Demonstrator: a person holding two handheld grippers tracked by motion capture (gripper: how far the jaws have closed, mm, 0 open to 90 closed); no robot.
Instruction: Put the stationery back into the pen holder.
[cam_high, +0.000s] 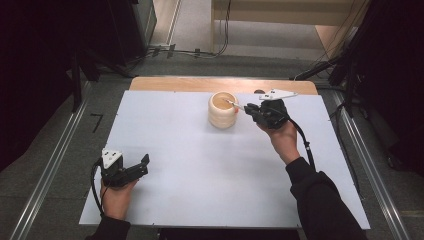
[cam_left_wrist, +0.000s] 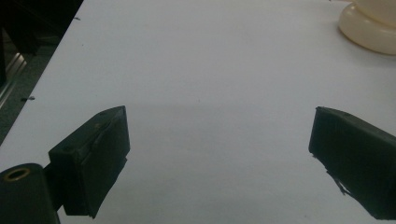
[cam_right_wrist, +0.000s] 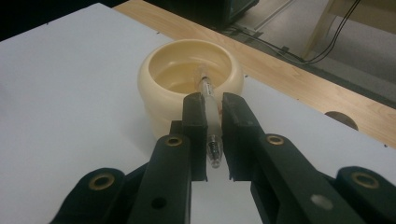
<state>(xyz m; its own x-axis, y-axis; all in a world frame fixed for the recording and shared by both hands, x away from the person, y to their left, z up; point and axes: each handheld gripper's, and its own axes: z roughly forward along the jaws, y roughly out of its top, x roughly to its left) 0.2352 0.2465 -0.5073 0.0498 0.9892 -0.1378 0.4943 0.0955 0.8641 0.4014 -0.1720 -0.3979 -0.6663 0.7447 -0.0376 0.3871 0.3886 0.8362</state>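
In the high view, a cream ribbed round pot (cam_high: 222, 109) stands on the white bench (cam_high: 200, 165) toward its far side; the right gripper (cam_high: 248, 108) holds a thin clear pen (cam_high: 234, 104) over the rim, while the left gripper (cam_high: 144, 165) rests near the front-left corner. In the left gripper view, the jaws stand wide apart, released, above bare bench. In the right gripper view, the jaws are clenched on the pen, its tip inside the pot.

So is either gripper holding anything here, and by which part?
The right gripper grips a clear pen around mid-barrel, tip pointing into the cream pot. The left gripper is open and holds nothing.
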